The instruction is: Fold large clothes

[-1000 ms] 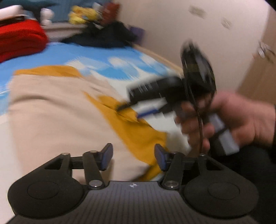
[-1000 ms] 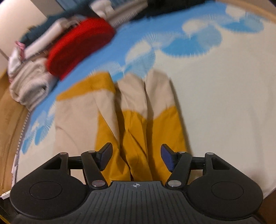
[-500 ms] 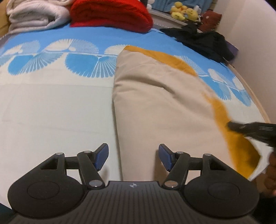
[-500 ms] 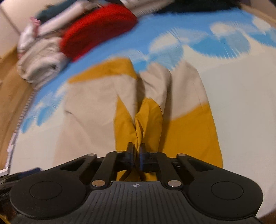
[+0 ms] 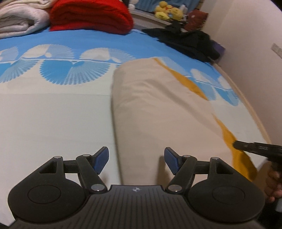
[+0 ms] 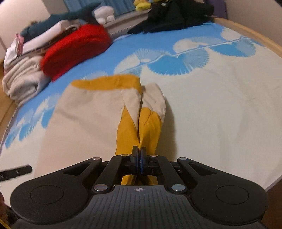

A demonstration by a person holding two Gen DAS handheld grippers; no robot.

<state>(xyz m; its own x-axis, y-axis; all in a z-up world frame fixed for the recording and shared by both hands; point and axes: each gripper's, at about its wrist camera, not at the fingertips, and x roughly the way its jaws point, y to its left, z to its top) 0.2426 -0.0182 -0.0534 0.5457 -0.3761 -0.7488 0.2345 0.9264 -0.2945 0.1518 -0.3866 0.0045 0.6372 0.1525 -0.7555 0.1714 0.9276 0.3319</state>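
Observation:
A beige and mustard-yellow garment (image 5: pixel 158 109) lies spread on the bed, also in the right wrist view (image 6: pixel 91 112). My left gripper (image 5: pixel 135 160) is open and empty, hovering over the garment's near left edge. My right gripper (image 6: pixel 139 158) is shut on the garment's yellow hem (image 6: pixel 146 128), which bunches into folds running up to the jaws. The right gripper's tip (image 5: pixel 257 149) shows at the garment's yellow right corner in the left wrist view. The left gripper's tip (image 6: pixel 15 171) shows at the left edge of the right wrist view.
The bed (image 5: pixel 44 114) has a white and blue fan-patterned sheet. A red folded blanket (image 5: pixel 91 15), pale folded towels (image 5: pixel 19 19) and a black clothes pile (image 5: pixel 186 42) sit at the far end. Plush toys (image 5: pixel 167 13) sit behind. A wall (image 5: pixel 255 44) bounds the right side.
My right gripper closed on the yellow hem and pulled it, bunching the cloth. My left gripper swung from facing the right gripper to the garment's left edge and stayed open.

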